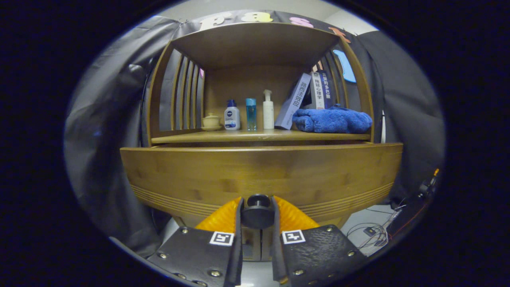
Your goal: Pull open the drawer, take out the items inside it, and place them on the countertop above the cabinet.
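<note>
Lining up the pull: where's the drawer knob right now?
In the gripper view, the round dark knob sits between the gripper fingers, low on the wooden drawer front.

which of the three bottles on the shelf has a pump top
The tall white bottle, rightmost of the three, beside the leaning book. The other two have flat caps.

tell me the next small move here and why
Probably pull straight back. The gripper has both fingers closed on the drawer knob, and the drawer front hides whatever lies inside, so nothing can be lifted to the countertop yet.
</note>
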{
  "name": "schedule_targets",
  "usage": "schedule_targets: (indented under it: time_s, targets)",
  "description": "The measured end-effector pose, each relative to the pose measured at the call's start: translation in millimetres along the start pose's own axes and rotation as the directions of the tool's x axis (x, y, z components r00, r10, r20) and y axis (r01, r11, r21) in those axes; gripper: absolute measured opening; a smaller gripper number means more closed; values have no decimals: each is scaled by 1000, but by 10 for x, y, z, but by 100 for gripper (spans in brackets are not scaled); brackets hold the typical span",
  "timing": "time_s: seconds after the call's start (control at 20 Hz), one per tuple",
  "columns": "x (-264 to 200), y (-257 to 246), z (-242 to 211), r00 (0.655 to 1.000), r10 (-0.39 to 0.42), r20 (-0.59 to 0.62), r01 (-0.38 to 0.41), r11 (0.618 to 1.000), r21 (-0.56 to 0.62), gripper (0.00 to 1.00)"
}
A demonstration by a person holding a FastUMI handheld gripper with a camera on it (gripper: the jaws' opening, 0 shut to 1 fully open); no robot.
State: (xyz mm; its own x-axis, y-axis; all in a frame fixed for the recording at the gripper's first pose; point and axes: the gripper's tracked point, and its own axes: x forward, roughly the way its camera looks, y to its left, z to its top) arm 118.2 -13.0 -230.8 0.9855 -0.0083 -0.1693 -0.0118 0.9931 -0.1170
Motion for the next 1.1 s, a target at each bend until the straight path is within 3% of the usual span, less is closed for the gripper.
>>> schedule_targets:
  time_s: [0.2,0.25,0.6,1.0,1.1]
  targets:
    - [-320,-30,-73,1000,-16,-6,16,1000,-13,30]
    - [-488,-25,-139,1000,-9,-15,9,1000,-9,21]
    - [-813,24,-251,1000,20,-20,-20,999,-33,21]
    - [-904,46,-299,998,32,-49,-33,999,-29,21]
    - [-938,60,-287,997,58,-47,-59,998,-14,30]
